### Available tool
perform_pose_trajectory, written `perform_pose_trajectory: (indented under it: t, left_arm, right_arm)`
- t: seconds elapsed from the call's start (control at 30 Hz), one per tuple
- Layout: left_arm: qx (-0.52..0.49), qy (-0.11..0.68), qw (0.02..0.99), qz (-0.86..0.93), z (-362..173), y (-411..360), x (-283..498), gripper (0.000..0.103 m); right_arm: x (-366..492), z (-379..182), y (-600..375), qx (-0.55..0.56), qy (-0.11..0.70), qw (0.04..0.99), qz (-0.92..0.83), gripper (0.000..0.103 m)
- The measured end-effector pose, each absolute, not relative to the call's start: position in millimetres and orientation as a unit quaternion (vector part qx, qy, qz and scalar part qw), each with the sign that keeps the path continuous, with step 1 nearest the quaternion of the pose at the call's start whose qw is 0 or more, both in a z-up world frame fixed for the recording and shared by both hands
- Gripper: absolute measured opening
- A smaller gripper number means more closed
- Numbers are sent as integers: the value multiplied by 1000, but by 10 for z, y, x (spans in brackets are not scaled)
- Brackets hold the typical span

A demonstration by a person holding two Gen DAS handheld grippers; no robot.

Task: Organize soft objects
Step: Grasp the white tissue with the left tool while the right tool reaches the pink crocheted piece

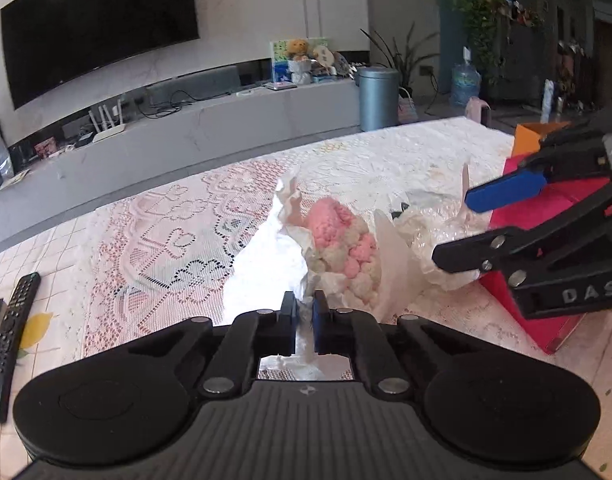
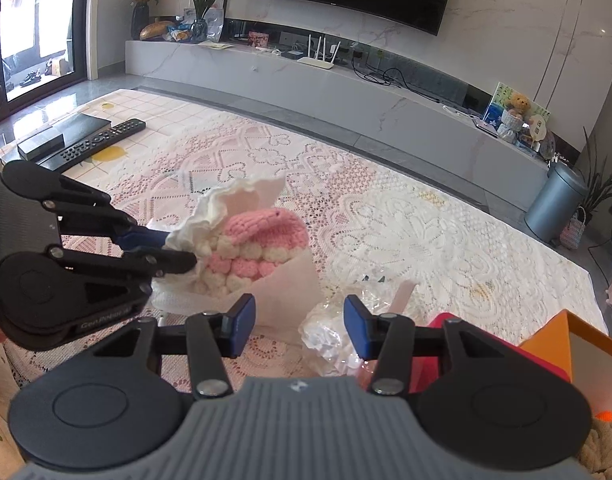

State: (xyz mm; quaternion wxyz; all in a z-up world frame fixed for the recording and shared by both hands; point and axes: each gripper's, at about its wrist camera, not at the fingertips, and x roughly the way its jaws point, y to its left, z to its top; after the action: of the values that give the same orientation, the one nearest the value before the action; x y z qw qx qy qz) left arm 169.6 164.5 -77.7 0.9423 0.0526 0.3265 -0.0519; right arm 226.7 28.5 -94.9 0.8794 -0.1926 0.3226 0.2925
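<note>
A pink and cream knitted piece [image 1: 342, 240] lies wrapped in white tissue paper [image 1: 270, 264] on the lace tablecloth; it also shows in the right wrist view [image 2: 258, 248]. My left gripper [image 1: 304, 312] is shut on the near edge of the white tissue paper [image 2: 194, 224]; in the right wrist view it [image 2: 174, 246] pinches the paper from the left. My right gripper [image 2: 299, 320] is open and empty, just in front of the bundle, above crumpled clear plastic [image 2: 330, 336]. In the left wrist view it [image 1: 454, 228] comes in from the right.
A red box [image 1: 546, 240] and an orange box [image 2: 578, 344] stand at the right. A remote [image 2: 102, 140] and a black box [image 2: 62, 136] lie at the table's left end. A TV console and a grey bin [image 2: 554, 208] stand beyond the table.
</note>
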Motion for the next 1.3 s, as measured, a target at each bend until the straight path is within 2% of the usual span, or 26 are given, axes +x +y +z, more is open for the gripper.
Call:
perform_pose_trajectory:
  t: [0.33, 0.4, 0.5, 0.87, 0.97, 1.17, 1.23, 1.3]
  left_arm:
    - [-82, 321, 943, 5, -478, 1914, 1481, 6]
    - [-90, 327, 940, 33, -506, 1981, 1487, 6]
    - [-112, 331, 936, 47, -558, 2094, 1510, 6]
    - [-126, 339, 930, 67, -712, 2263, 1555, 6]
    - [-120, 345, 928, 76, -736, 2258, 1569, 6]
    - [-108, 352, 926, 80, -786, 2241, 1596, 6]
    - [-110, 347, 928, 76, -781, 2244, 1580, 6]
    - [-109, 346, 929, 71, -785, 2230, 1580, 6]
  right_arm:
    - [2140, -782, 364, -211, 301, 877, 310, 49]
    - [2139, -737, 377, -215, 296, 876, 313, 51]
    - [2169, -692, 416, -215, 296, 874, 318, 60]
    - [2472, -821, 678, -209, 338, 858, 325, 64]
    - [2560, -839, 758, -198, 350, 853, 333, 70]
    - [2662, -1013, 1029, -225, 365, 826, 366, 70]
    - [2687, -1070, 1078, -231, 370, 821, 369, 60]
    - [2685, -1107, 1096, -232, 374, 814, 378, 55]
